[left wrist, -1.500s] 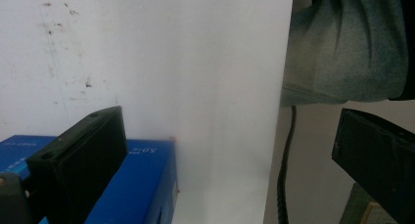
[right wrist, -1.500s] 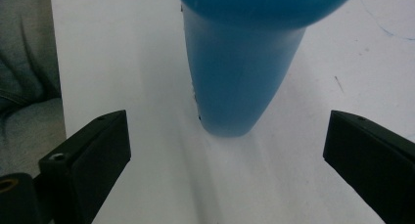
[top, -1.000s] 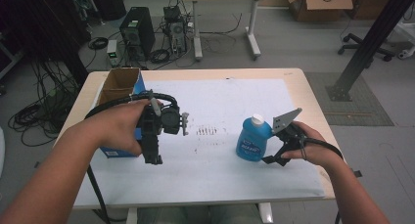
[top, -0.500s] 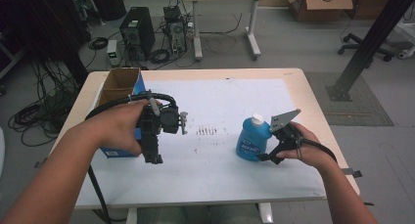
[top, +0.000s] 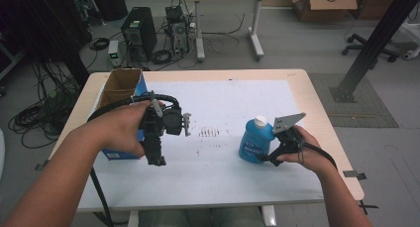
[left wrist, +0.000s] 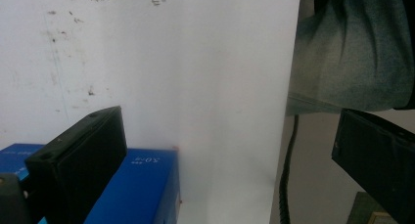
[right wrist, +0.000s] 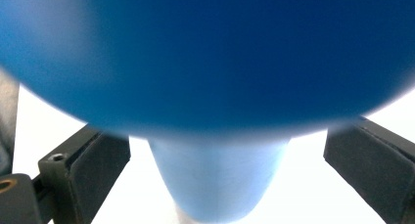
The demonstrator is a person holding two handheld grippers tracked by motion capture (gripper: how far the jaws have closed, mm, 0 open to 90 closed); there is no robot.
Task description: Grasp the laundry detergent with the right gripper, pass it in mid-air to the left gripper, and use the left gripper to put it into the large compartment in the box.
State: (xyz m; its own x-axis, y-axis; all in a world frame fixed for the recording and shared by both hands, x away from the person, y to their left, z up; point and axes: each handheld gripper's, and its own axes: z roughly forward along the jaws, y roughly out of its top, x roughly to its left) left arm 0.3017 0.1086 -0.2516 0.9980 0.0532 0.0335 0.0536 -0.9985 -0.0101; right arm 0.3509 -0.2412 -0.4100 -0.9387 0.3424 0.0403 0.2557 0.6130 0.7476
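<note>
A blue bottle point(top: 253, 141) with a white cap stands upright on the white sheet at the right. My right gripper point(top: 265, 157) is low at the bottle's right side. In the right gripper view the blurred blue bottle point(right wrist: 215, 62) sits between the jaws, and the right gripper point(right wrist: 222, 136) is open, its jaws wide apart on either side. My left gripper point(top: 157, 157) is held above the sheet at the left, jaws pointing toward the near table edge. In the left gripper view the left gripper point(left wrist: 230, 121) is open with nothing between its jaws.
An open blue box point(top: 119, 95) with a cardboard inside stands at the table's left, its corner point(left wrist: 142, 185) under the left jaw. Dark specks point(top: 209, 133) mark the sheet's middle. The person's trouser leg point(left wrist: 352, 53) and a cable point(left wrist: 288, 170) lie past the near edge.
My right gripper has edged slightly left, closer around the bottle. The left gripper and the bottle have hardly moved.
</note>
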